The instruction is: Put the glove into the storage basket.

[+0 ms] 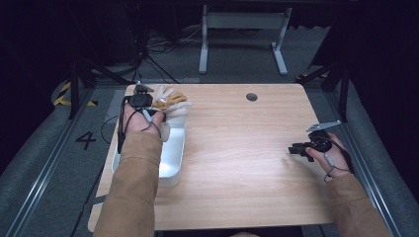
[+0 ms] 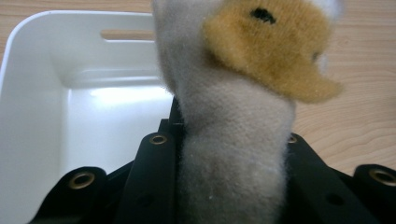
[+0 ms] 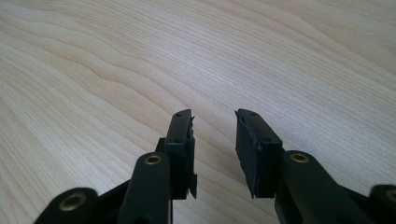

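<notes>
Dark room all round, with grey carpet, cables and the white legs of another desk at the back; in the middle stands a pale wooden surface point(image 1: 237, 148) with a small round hole near its far edge.

At the left side of the surface sits a white plastic tub point(image 1: 174, 158), oblong, with a slot handle in its end wall. The left tongs point(image 1: 148, 109) are held above the far end of the tub, by a hand in a tan sleeve. They are clamped tight on a soft plush toy point(image 1: 170, 102), cream with a tan-orange patch. In the left gripper view the cream body of the toy point(image 2: 233, 154) is squeezed between the two black jaws and rises from them, the orange patch with a dark spot at its top. The toy is off the surface, carried in the tongs, with the inside of the tub point(image 2: 93, 116) below and behind it. In the high view its pale limbs stick out past the far rim of the tub.

The right tongs point(image 1: 295, 149) are well apart, at the right side of the surface, pointing left. Their jaws stand partly open with nothing between them, just bare wood point(image 3: 140, 70) beneath.
</notes>
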`<state>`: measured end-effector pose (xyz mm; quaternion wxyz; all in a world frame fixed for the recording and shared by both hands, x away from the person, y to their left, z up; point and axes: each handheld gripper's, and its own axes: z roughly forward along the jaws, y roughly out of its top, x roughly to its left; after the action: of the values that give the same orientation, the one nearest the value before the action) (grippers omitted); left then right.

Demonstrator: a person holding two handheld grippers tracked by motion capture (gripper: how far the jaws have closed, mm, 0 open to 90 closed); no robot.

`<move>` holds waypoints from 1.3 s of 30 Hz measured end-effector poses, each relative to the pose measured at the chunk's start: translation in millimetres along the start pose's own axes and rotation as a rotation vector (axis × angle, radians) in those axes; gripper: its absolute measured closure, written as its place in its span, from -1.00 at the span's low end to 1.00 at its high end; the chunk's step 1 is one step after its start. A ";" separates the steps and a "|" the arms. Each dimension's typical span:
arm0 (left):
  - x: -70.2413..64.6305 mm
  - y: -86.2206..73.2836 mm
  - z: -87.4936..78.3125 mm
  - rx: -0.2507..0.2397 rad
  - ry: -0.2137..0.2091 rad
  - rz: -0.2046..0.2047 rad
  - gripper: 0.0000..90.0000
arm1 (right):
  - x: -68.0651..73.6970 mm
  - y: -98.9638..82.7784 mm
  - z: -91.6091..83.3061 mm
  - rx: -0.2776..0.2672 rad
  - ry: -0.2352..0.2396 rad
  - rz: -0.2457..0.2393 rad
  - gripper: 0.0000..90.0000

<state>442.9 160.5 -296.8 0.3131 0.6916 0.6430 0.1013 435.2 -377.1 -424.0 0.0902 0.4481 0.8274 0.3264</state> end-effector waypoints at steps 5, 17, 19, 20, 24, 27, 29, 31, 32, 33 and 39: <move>4.7 0.2 0.5 0.008 0.028 -0.031 0.60 | -0.6 -0.2 0.6 0.001 0.005 0.000 0.50; 17.7 -6.7 7.1 0.015 0.050 -0.124 0.60 | 0.6 0.1 -0.6 -0.013 0.003 0.012 0.48; 18.4 -7.6 7.6 0.011 0.053 -0.128 0.60 | 0.3 -0.1 -0.1 -0.013 0.003 0.012 0.48; 18.9 -7.7 8.3 0.012 0.053 -0.124 0.60 | 0.2 -0.4 -0.1 -0.011 0.002 0.016 0.48; 20.5 -9.1 11.1 0.027 0.068 -0.130 0.60 | -0.2 -0.7 -0.5 -0.014 0.002 0.020 0.47; 22.1 -12.0 14.9 0.032 0.067 -0.132 0.60 | -0.6 -0.8 -0.5 -0.014 0.003 0.022 0.47; 23.3 -14.3 18.8 0.043 0.070 -0.127 0.60 | -0.6 -0.9 0.0 -0.015 0.004 0.023 0.46; 25.5 -17.0 22.7 0.058 0.069 -0.128 0.60 | -0.4 -1.0 -0.2 -0.015 0.004 0.025 0.46; 27.2 -18.2 24.1 0.064 0.069 -0.125 0.60 | -0.3 -1.1 -0.2 -0.015 0.005 0.026 0.46; 28.0 -19.3 25.4 0.063 0.072 -0.129 0.60 | -0.4 -1.1 -0.1 -0.015 0.005 0.026 0.46; 34.8 -27.6 34.9 0.071 0.066 -0.148 0.60 | -1.9 -1.4 -0.2 -0.016 0.008 0.031 0.46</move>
<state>444.3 182.5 -348.9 0.2734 0.6491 0.7056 0.0777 435.2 -379.2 -425.0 0.0857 0.4587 0.8181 0.3360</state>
